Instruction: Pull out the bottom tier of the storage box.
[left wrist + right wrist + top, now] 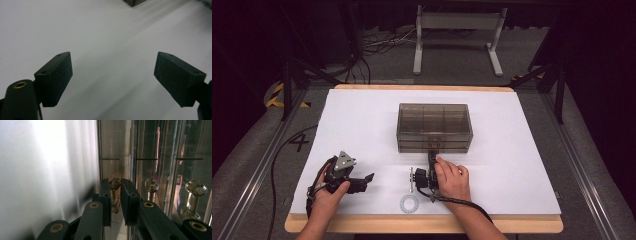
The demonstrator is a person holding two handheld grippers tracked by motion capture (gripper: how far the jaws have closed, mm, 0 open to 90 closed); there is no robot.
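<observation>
A smoky see-through drawer box (434,122) stands in the middle of the white table (362,120). My right gripper (431,156) lies turned on its side against the box's front. In the right gripper view its jaws (115,182) are shut on the clear knob (115,184) of the drawer nearest the tabletop. Two more knobs (151,185) (196,188) sit beside it on the other drawers. My left gripper (368,179) rests low at the table's front left, open, with only bare table between its fingers (113,72). A corner of the box (133,2) shows far ahead of it.
A pale flat ring (409,203) lies on the table near the front edge, just left of the right wrist. A thin pale bar (411,180) stands beside the right gripper. A white frame (457,35) stands on the floor beyond the table.
</observation>
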